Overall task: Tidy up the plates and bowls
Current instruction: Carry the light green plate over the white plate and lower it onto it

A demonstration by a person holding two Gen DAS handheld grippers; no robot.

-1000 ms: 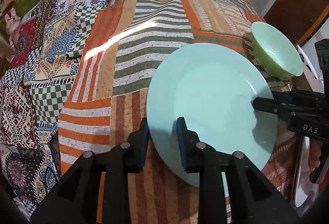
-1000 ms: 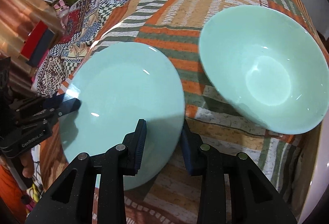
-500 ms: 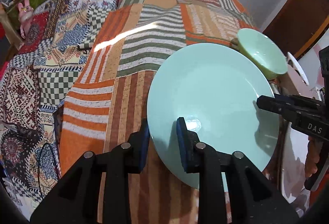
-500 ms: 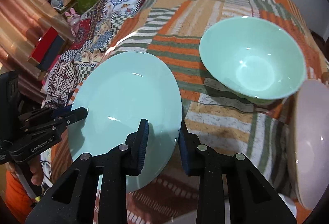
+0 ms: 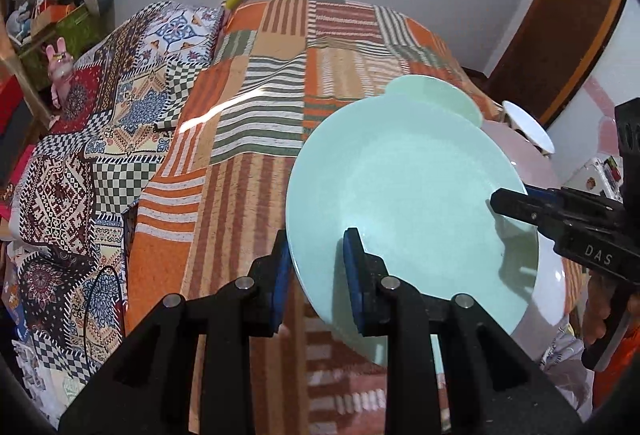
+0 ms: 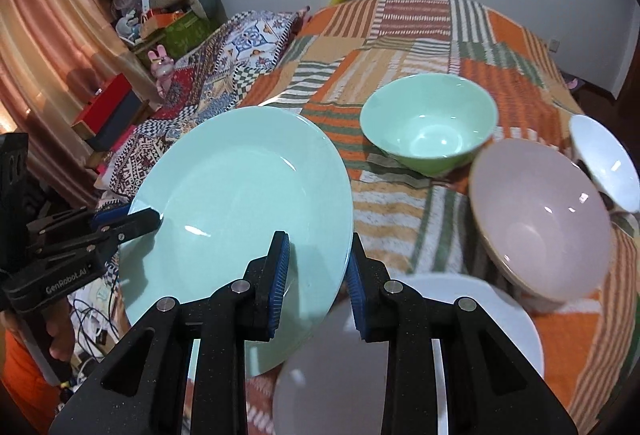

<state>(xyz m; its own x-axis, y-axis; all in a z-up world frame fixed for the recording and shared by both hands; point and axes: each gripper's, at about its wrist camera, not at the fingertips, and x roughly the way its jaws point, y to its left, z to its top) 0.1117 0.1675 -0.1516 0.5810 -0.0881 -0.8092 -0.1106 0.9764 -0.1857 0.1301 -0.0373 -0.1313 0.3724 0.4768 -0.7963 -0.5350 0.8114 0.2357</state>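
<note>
A pale mint plate (image 5: pixel 404 195) (image 6: pixel 240 203) is held in the air above the striped orange bedspread. My left gripper (image 5: pixel 316 267) is shut on its near rim. My right gripper (image 6: pixel 316 267) is shut on the opposite rim; it shows in the left wrist view (image 5: pixel 520 205) at the plate's right edge. A green bowl (image 6: pixel 430 123), a pink bowl (image 6: pixel 540 211) and a small white bowl (image 6: pixel 604 159) sit on the bedspread to the right. A white plate (image 6: pixel 472 315) lies under the right gripper.
A patterned patchwork blanket (image 5: pixel 100 139) covers the left side of the bed. Toys and boxes (image 6: pixel 160 19) stand along the far left wall. A wooden door (image 5: pixel 560 27) is at the right. Cables (image 6: pixel 92 319) lie on the floor below.
Both grippers have lifted the mint plate up off the bedspread and drawn it back. The pink bowl, white bowl and white plate have come into view.
</note>
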